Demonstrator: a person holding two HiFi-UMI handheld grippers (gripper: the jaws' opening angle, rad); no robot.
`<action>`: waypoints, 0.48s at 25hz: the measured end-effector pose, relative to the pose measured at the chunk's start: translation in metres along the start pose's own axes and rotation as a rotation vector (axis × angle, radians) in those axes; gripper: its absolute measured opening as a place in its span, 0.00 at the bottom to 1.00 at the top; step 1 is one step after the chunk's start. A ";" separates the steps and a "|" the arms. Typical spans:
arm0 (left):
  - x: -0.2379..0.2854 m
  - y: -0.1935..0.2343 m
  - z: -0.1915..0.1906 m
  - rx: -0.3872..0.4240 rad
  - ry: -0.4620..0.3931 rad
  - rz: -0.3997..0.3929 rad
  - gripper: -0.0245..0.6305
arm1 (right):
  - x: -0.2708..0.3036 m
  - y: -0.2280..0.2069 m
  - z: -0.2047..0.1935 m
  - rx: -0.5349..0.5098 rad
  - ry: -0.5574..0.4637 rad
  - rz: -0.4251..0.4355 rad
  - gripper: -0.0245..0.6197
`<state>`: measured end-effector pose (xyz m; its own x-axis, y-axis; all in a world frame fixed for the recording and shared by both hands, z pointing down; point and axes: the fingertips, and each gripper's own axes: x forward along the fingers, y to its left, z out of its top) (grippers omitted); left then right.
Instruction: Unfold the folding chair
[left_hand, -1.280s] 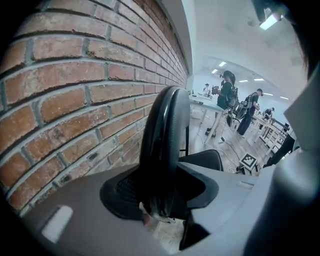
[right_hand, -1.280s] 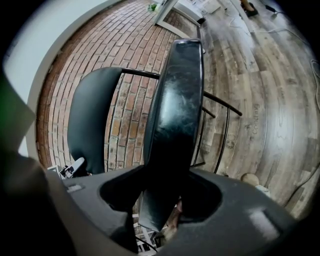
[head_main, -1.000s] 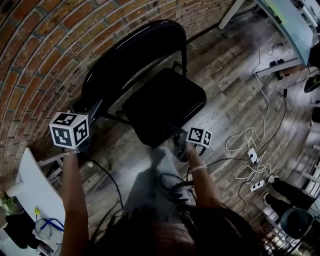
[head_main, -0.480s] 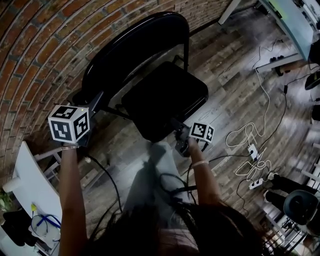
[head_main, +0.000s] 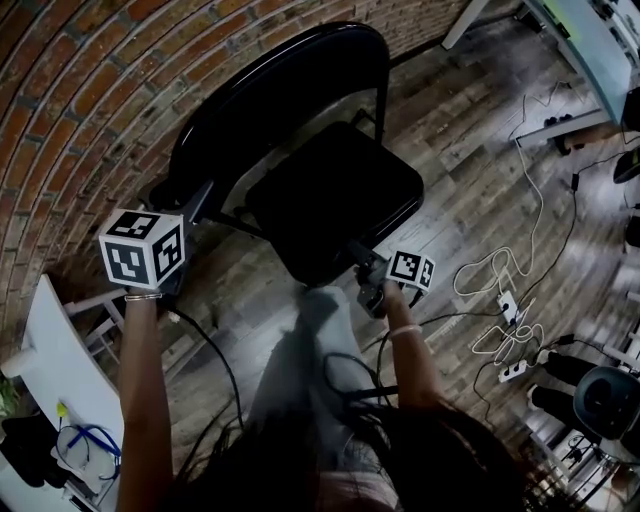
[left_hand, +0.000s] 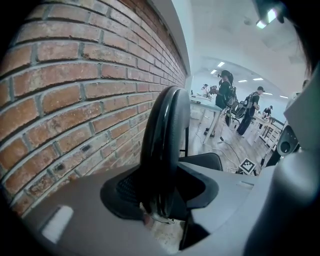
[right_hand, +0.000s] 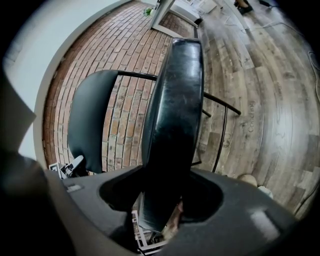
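On the floor (head_main: 470, 130) by the brick wall (head_main: 80, 100), your L gripper (head_main: 190, 208) clamps the backrest (head_main: 270, 90) rim, R gripper (head_main: 360, 258) clamps the seat (head_main: 335, 195) front; brace L, press R down evenly, no twist.

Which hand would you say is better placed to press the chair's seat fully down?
Right, probably: the right tongs clasp the front edge of the seat and can push it down; the left tongs clasp the backrest, only steadying it.

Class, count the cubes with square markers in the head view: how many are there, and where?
2. The left cube sits beside the chair's backrest; the right cube sits by the seat's front edge. None appears hidden.
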<state>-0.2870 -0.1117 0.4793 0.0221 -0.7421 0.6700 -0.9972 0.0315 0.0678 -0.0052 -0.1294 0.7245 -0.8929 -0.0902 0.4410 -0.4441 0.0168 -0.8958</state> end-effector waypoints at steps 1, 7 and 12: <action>0.000 -0.001 -0.001 0.000 -0.001 0.000 0.32 | -0.001 -0.003 -0.001 0.001 0.000 0.002 0.36; 0.002 -0.009 -0.009 0.004 -0.012 -0.011 0.32 | -0.009 -0.027 -0.008 0.011 -0.001 0.003 0.37; 0.003 -0.016 -0.013 0.011 -0.031 -0.013 0.31 | -0.013 -0.038 -0.011 0.012 -0.004 0.017 0.38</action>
<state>-0.2704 -0.1055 0.4894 0.0333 -0.7626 0.6460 -0.9975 0.0145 0.0686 0.0227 -0.1179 0.7538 -0.9000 -0.0936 0.4258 -0.4282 0.0062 -0.9037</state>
